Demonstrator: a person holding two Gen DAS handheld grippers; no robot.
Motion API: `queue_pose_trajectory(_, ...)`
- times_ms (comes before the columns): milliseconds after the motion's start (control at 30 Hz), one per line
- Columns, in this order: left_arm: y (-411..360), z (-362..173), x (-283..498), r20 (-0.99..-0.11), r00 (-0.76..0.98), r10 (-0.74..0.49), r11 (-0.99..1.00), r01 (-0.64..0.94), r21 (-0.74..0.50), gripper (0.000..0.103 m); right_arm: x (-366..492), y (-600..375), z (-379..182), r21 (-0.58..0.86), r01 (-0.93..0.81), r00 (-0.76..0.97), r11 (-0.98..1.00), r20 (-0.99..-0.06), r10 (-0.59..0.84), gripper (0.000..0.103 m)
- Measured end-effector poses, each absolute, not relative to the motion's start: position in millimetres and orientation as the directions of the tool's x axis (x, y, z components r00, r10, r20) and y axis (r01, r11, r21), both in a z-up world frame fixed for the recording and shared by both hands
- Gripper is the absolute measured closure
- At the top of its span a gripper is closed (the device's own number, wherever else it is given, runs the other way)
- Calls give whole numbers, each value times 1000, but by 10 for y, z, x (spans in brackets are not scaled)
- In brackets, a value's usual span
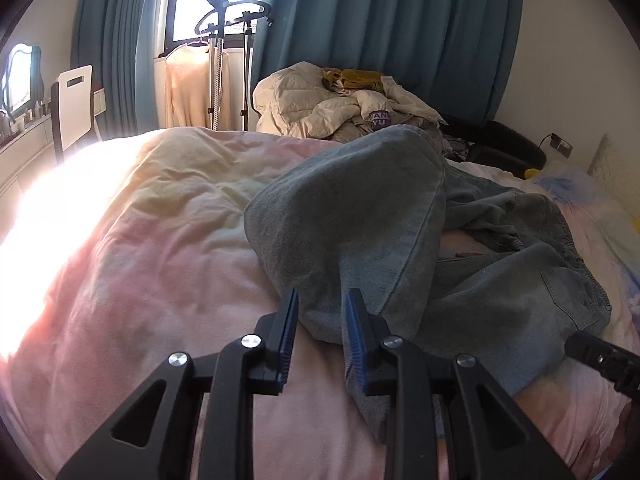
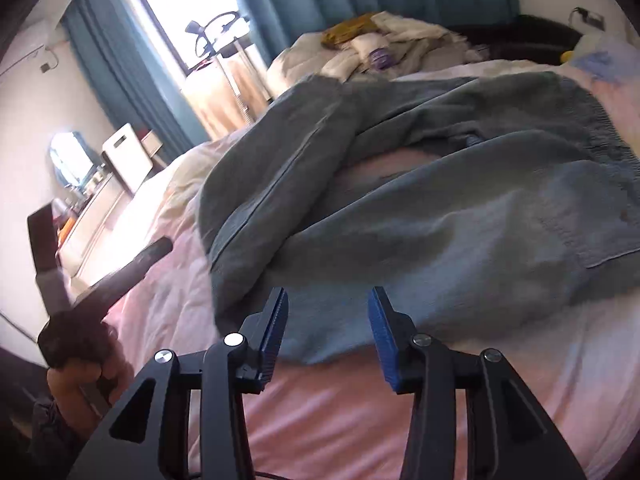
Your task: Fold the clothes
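Jeans (image 1: 360, 216): faded grey-blue denim. Duvet (image 1: 160, 240): pink-and-cream tie-dye. Curtains (image 1: 380, 20): teal. Gripper pads (image 1: 356, 332): blue, ridged. Chair (image 1: 74, 108): white.

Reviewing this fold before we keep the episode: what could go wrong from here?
1. The left gripper has only an edge of the jeans between its fingers, with the fingers apart, so the leg may slip out if lifted.
2. The right gripper is open at the jeans' near edge and holds nothing, so one-sided pulling could skew the fold.
3. The pink duvet is soft and rumpled, so the fingers might pinch bedding along with denim.
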State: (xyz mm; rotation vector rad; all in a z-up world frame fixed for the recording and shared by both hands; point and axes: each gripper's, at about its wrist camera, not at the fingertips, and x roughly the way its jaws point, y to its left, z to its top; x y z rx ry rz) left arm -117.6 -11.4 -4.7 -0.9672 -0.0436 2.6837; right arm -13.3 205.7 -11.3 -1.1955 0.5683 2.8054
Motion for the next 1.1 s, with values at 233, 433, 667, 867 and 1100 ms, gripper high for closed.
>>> queue_pose_trajectory(233,568,-4,-963,-613,-751,247,-936,-349,51,78,-97,2582,18,298,-289,-743,-910,-669,17,61)
queue_pose_trajectory(433,1124,-16,-1372,-693,-694,195,-921,-373,114,78,95,2878,91,330,-359,-795,-873,-598,101,61)
queue_pose_trajectory(667,1854,-204,-1830,-666,-742,83,-850,-401,341,78,159,3305,-37,415,-439,-796,-797,-591,131,61)
queue_pose_trajectory(867,2149,-402,-2051,-675,-738,9,-787,-422,451,77,78,3448,-194,470,-453,-790,-758,-606,96,61)
queue_pose_trajectory(1100,2293,-625,-2257,-624,-772,-123,-738,-349,577,66,15,3581,-347,531,-467,-788,-707,-612,61,61)
